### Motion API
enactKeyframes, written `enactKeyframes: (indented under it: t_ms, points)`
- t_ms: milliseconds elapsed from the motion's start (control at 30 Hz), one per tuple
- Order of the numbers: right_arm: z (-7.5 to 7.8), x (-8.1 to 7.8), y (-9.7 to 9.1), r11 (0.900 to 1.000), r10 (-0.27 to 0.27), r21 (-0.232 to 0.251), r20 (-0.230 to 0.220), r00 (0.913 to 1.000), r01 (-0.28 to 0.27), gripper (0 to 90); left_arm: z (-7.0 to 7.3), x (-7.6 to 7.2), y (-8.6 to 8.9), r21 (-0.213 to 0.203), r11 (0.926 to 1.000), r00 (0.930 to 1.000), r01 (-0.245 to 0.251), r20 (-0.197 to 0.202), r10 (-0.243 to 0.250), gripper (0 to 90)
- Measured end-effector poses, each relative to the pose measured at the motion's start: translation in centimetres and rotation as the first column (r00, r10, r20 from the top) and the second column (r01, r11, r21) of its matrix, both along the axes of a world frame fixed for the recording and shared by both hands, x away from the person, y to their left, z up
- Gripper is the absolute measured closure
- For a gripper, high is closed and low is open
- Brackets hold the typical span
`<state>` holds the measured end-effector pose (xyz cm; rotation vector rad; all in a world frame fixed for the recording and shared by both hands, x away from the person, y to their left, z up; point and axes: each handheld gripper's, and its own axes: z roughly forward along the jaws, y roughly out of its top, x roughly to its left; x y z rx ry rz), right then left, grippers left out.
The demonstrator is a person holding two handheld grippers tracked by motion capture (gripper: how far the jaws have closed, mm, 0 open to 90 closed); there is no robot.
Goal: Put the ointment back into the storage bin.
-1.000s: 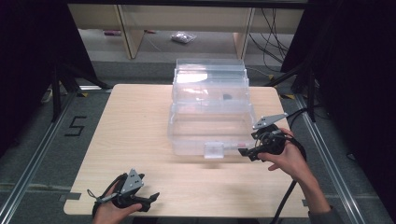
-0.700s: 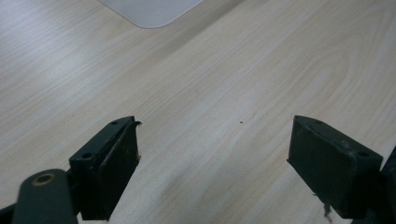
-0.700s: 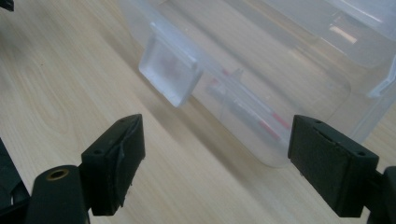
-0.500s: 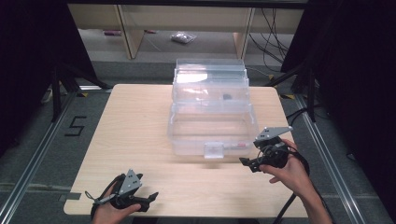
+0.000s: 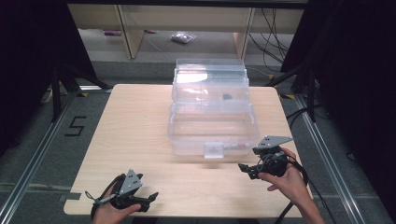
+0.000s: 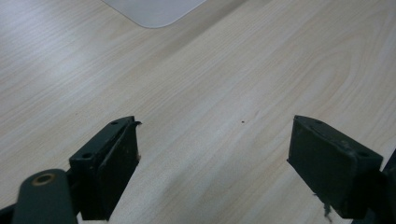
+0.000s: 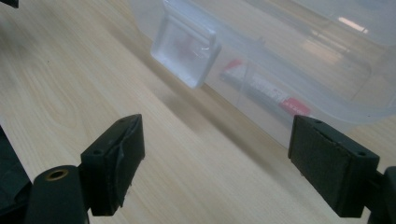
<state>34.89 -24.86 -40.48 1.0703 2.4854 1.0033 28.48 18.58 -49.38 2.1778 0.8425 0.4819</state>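
While our right gripper (image 7: 215,163) hangs just off the near wall of the clear plastic box (image 5: 210,116), its fingers (image 7: 334,165) stand wide apart w/ nothing between them but bare table (image 5: 140,126). Seen through the right gripper view, the box's latch tab (image 7: 187,53) sits upper centre of frame, above & beyond the left finger, & a red-and-white label (image 7: 266,88) shows thru the wall at centre right. Neither finger touches the box; the right-hand finger is near its lower rim, apart from it.

Seen from the high view, that right gripper (image 5: 250,169) is at lower right of frame, held in our right hand (image 5: 285,179), fingertips pointing left, just below & right of the latch tab (image 5: 214,150). Its cable trails off the bottom edge.

Our left gripper (image 6: 212,158) is released too: fingers (image 6: 109,163) spread, only wood grain between them, a pale rounded shape at the top of that frame. From the high view the left gripper (image 5: 149,199) sits at lower left by the table's near edge, in our left hand (image 5: 112,212), well apart from the box.

The box stands at frame centre on the table, running toward the far edge, w/ stepped tiers & a small dark thing (image 5: 227,97) inside the upper part; can't tell what it is.
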Motion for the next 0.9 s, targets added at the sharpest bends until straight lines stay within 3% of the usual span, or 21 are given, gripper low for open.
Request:
enactKeyframes:
  t_ms: [100, 133, 167, 200, 233, 300, 333, 367, 433, 467, 633, 667, 733, 767, 900]
  points:
    - [-0.5, 0.0, 0.0, 1.0000, 0.007, 0.002, 0.020, 0.9998, -0.007, 19.5, 0.0, 0.0, 0.0, -0.010, 1.0000, 1.0000, -0.002, -0.002, 0.002, 15.6]
    - [-0.9, -0.2, 0.1, 0.9997, -0.010, 0.022, 0.023, 0.9997, 0.010, 19.5, 0.0, 0.0, 0.0, -0.010, 0.9999, 1.0000, -0.004, -0.001, 0.004, 15.7]
    - [-0.7, -0.3, -0.1, 0.9999, -0.007, 0.012, -0.010, 0.9999, 0.007, 19.5, 0.0, 0.0, 0.0, -0.010, 1.0000, 1.0000, -0.003, 0.000, 0.003, 15.6]
    - [-1.2, -0.2, 0.0, 0.9997, -0.006, 0.022, 0.025, 0.9997, 0.006, 19.5, 0.0, 0.0, 0.0, -0.009, 1.0000, 1.0000, -0.002, 0.000, 0.002, 15.6]
    - [-1.2, -0.2, 0.0, 0.9997, -0.006, 0.022, 0.025, 0.9997, 0.006, 19.5, 0.0, 0.0, 0.0, -0.009, 1.0000, 1.0000, -0.002, 0.000, 0.002, 15.6]
    - [-1.4, -0.5, 0.0, 0.9993, -0.016, 0.035, -0.007, 0.9998, 0.016, 19.5, 0.0, 0.0, 0.0, 0.001, 1.0000, 1.0000, 0.001, 0.000, -0.001, 15.7]
    - [-1.7, -0.4, -0.2, 0.9997, 0.001, 0.026, 0.021, 0.9998, -0.001, 19.5, 0.0, 0.0, 0.0, 0.000, 1.0000, 1.0000, 0.001, 0.000, -0.001, 15.7]
    - [-1.7, -0.4, -0.2, 0.9997, 0.001, 0.026, 0.021, 0.9998, -0.001, 19.5, 0.0, 0.0, 0.0, 0.000, 1.0000, 1.0000, 0.001, 0.000, -0.001, 15.6]
    - [-2.0, -0.5, -0.3, 0.9996, 0.008, 0.025, 0.004, 1.0000, -0.008, 20.0, 0.0, 0.0, -0.1, -0.012, 0.9999, 1.0000, -0.001, 0.001, 0.001, 15.6]
    - [-2.0, -0.7, -0.1, 0.9990, -0.022, 0.038, -0.026, 0.9994, 0.023, 19.8, 0.0, -0.1, -0.1, -0.015, 0.9999, 1.0000, 0.004, 0.001, -0.004, 15.6]
    - [-2.5, -0.7, -0.2, 0.9993, -0.003, 0.037, -0.001, 1.0000, 0.003, 19.5, 0.0, 0.0, -0.1, -0.009, 1.0000, 1.0000, 0.004, 0.001, -0.004, 15.7]
    - [-2.6, -1.0, -0.1, 0.9987, -0.027, 0.042, -0.036, 0.9990, 0.028, 19.4, 0.0, 0.0, -0.1, 0.000, 1.0000, 1.0000, 0.008, 0.003, -0.008, 15.6]
    - [-2.8, -0.9, -0.1, 0.9988, -0.021, 0.044, -0.026, 0.9994, 0.022, 19.4, 0.0, 0.0, -0.1, -0.001, 1.0000, 1.0000, 0.008, 0.003, -0.008, 15.6]
    - [-3.0, -0.8, -0.2, 0.9994, -0.003, 0.034, -0.017, 0.9998, 0.004, 19.3, 0.0, -0.1, -0.2, -0.023, 0.9997, 1.0000, 0.009, 0.000, -0.009, 15.6]
    - [-3.6, -1.1, 0.0, 0.9987, -0.007, 0.051, -0.009, 0.9999, 0.007, 19.3, 0.1, -0.1, -0.2, -0.010, 0.9999, 1.0000, 0.006, 0.003, -0.006, 15.6]
